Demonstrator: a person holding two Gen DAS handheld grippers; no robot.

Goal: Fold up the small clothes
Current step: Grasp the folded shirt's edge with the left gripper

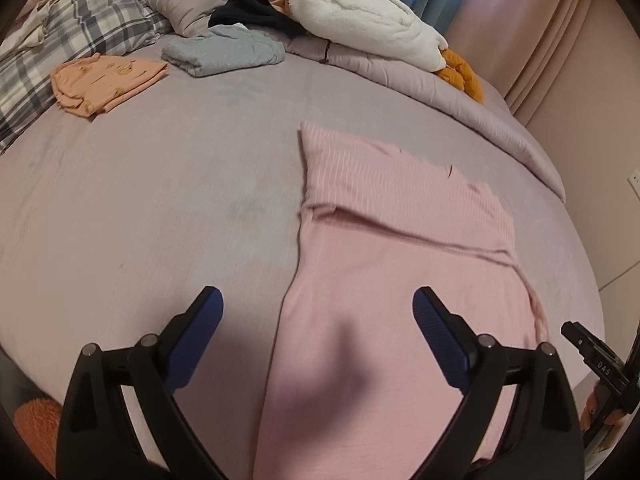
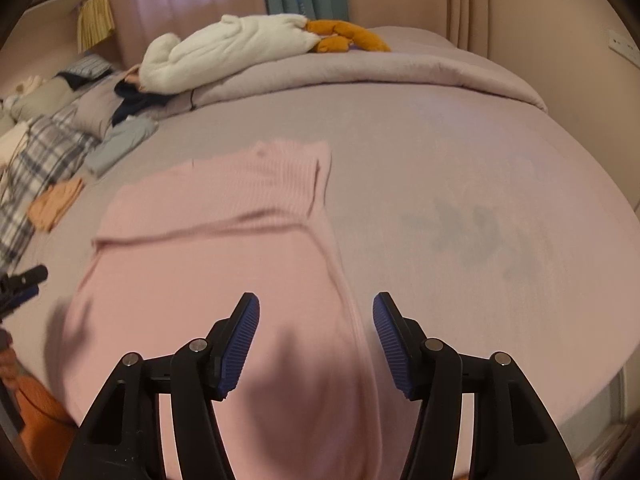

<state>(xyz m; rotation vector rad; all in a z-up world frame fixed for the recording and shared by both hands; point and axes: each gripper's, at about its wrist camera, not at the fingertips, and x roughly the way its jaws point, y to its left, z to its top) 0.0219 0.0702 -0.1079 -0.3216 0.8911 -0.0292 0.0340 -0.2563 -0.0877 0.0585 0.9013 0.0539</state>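
Pink garment part-folded on the bed, both grippers open above it.

The pink garment (image 1: 400,264) lies flat on the bed (image 1: 140,208), its far part doubled over; more folds look needed. The peach piece (image 1: 106,82) and the grey-blue piece (image 1: 224,50) lie already folded beyond. The left gripper (image 1: 318,320) and the right gripper (image 2: 316,328) hold nothing, jaws apart. The only legible writing is "DAS", on the right gripper's edge in the left wrist view.

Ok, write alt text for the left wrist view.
A pale pink ribbed knit garment lies partly folded on a mauve bedsheet, with the open left gripper above its near end. Folded peach and grey-blue clothes sit beyond.
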